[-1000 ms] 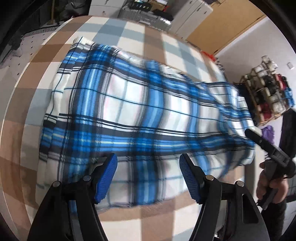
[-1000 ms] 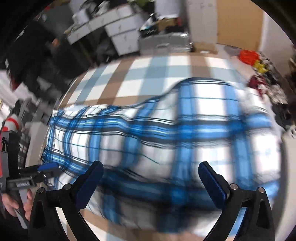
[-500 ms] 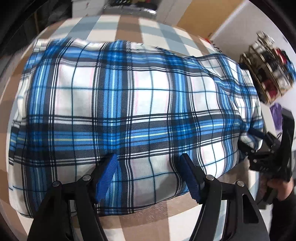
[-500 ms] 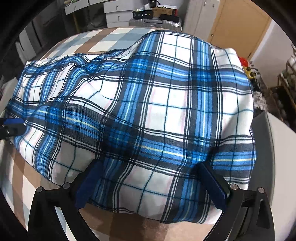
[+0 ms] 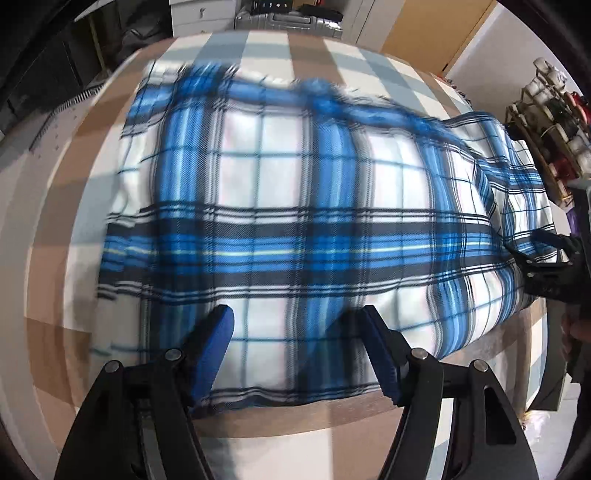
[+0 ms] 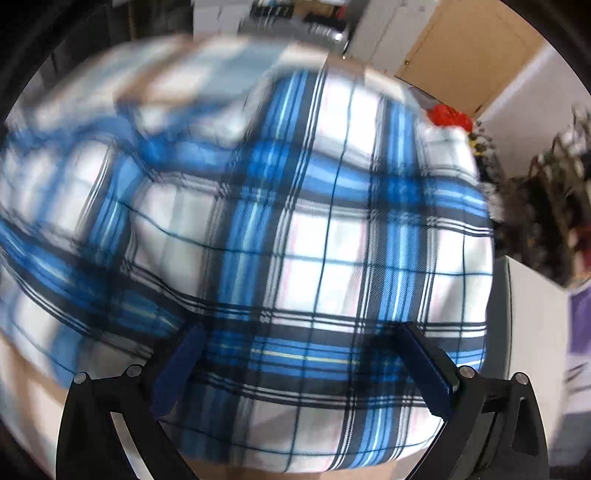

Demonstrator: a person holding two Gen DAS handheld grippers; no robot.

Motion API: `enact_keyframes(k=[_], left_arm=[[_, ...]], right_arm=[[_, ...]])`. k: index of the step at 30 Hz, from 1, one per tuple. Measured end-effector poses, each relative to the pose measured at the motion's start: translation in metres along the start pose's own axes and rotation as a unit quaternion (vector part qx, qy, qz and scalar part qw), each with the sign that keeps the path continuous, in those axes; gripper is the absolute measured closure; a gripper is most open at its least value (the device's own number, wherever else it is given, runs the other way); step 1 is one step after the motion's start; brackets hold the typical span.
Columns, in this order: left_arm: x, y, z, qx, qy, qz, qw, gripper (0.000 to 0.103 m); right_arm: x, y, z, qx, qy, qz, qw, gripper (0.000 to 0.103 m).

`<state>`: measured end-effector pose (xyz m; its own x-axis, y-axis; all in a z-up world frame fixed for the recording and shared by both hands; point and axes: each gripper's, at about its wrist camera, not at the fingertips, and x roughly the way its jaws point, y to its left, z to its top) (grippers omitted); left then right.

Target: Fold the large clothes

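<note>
**Plaid garment spread across the checked tabletop, both grippers at its near edge**

A large blue, white and black plaid fabric garment point(image 5: 295, 221) lies spread over a tabletop covered in a tan, white and grey checked cloth point(image 5: 258, 435). Its near hem runs just ahead of the left gripper point(image 5: 299, 350), whose blue-padded jaws stand wide apart over the fabric with nothing pinched between them. In the left wrist view the right gripper point(image 5: 543, 254) shows at the garment's right end, touching the cloth there; from that angle it is hard to read.

In the right wrist view the right gripper point(image 6: 301, 369) also has its jaws spread wide, the plaid garment point(image 6: 314, 258) filling the space between and beyond them. Much of this view is motion-blurred. A silver hard-shell suitcase point(image 5: 284, 24) stands beyond the far edge of the tabletop.
</note>
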<state>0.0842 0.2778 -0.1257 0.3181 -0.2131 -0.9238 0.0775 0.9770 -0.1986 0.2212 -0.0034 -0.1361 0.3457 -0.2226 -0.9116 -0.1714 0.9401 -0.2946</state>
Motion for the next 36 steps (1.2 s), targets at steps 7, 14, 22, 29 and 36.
enact_keyframes(k=[7, 14, 22, 29, 36], left_arm=[[0.000, 0.008, -0.004, 0.003, -0.016, 0.004, 0.9999, 0.037], [-0.008, 0.024, -0.016, 0.013, -0.028, -0.004, 0.9995, 0.037], [-0.033, 0.032, -0.046, 0.049, -0.045, 0.020, 0.9976, 0.037], [-0.032, 0.033, -0.042, 0.055, -0.050, 0.023, 0.9970, 0.037], [-0.031, 0.033, -0.041, 0.058, -0.044, 0.006, 0.9974, 0.037]], right_arm=[[-0.004, -0.002, 0.005, 0.039, -0.020, 0.007, 0.999, 0.001], [-0.047, 0.057, 0.018, 0.021, -0.085, 0.117, 0.989, 0.000], [0.006, 0.129, 0.017, -0.039, -0.042, 0.065, 0.996, 0.000], [0.022, 0.117, 0.014, 0.000, -0.049, 0.103, 0.993, 0.000], [-0.019, 0.071, -0.020, 0.111, -0.108, 0.208, 0.966, 0.000]])
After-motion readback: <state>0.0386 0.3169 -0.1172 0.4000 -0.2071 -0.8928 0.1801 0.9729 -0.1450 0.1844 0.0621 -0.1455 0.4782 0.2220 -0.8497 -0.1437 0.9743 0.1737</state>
